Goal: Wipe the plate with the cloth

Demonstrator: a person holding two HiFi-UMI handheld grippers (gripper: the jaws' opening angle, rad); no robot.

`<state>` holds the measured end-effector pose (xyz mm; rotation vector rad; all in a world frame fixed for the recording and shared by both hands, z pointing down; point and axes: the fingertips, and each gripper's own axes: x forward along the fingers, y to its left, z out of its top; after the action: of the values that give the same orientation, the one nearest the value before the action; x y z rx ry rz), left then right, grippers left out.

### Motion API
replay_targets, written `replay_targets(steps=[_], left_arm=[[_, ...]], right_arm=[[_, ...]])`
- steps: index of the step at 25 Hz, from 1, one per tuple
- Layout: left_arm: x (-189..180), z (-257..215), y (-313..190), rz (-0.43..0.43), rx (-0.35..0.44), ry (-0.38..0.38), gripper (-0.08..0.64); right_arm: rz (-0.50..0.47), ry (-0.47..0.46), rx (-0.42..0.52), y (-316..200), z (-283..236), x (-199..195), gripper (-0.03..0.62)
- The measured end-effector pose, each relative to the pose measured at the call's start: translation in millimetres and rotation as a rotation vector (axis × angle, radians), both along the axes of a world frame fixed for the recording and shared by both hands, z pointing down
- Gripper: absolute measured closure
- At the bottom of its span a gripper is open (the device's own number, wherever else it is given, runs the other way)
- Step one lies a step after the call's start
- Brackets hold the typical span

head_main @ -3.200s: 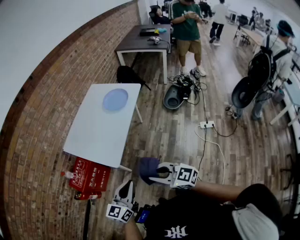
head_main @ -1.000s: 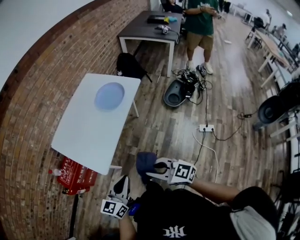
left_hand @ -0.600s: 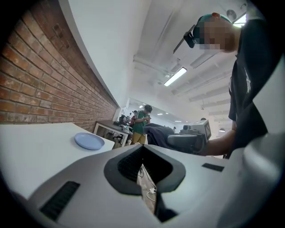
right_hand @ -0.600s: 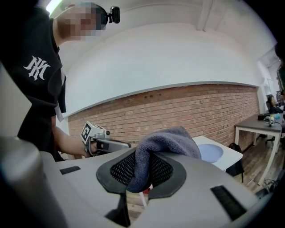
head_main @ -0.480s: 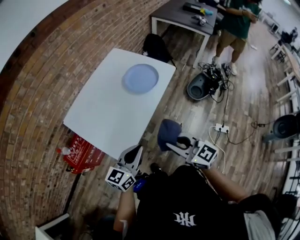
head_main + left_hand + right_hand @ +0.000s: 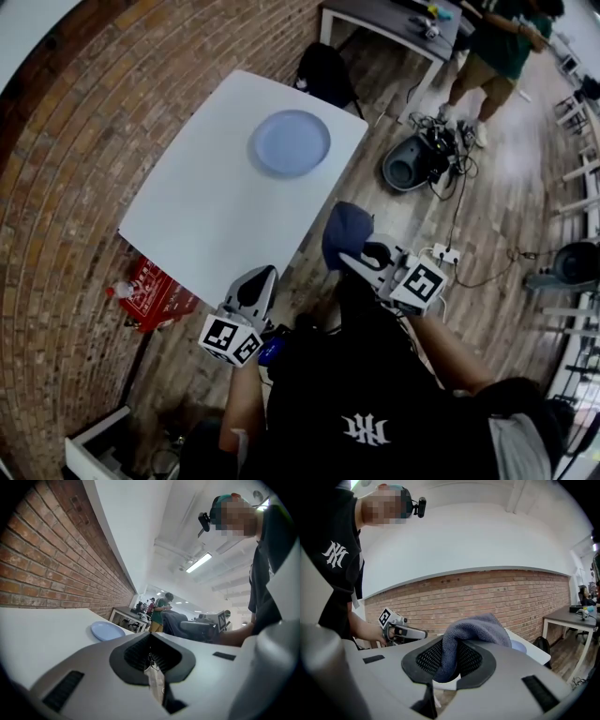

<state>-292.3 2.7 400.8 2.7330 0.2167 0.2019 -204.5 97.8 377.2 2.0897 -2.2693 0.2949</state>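
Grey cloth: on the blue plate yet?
No, the grey cloth hangs in the right gripper beside the white table, apart from the round blue plate.

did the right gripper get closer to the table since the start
Yes. The right gripper, holding the cloth, has come up beside the table, nearer the plate.

Pale blue plate (image 6: 291, 142); dark blue-grey cloth (image 6: 344, 232); white table (image 6: 202, 220); red-brown brick wall (image 6: 66, 169); brown wood-plank floor (image 6: 525, 169).
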Motion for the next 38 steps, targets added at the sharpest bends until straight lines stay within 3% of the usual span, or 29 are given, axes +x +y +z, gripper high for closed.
replay_targets(steps=[19,24,30,34,38], left_arm=[[192,-8,-22,-0.226,0.051,-0.133,0.557],[217,-4,-29,-0.25,0.057,-0.172,0.557],[220,26,-75,-0.299,0.002,-0.191,0.557],[220,47,-84,-0.238,0.048,-0.233,0.555],[234,46,-105,-0.263,-0.005,-0.196,0.555]], right_arm=[[-0.183,-0.077,0.064,-6,12,242,0.515],[-0.202,-0.146,0.056,-22,20,266,0.515],[-0.263,-0.136,-0.01,-80,40,271,0.515],[-0.286,-0.127,-0.057,-111,39,265,0.515],[-0.34,-0.08,-0.105,-144,34,276,0.515]])
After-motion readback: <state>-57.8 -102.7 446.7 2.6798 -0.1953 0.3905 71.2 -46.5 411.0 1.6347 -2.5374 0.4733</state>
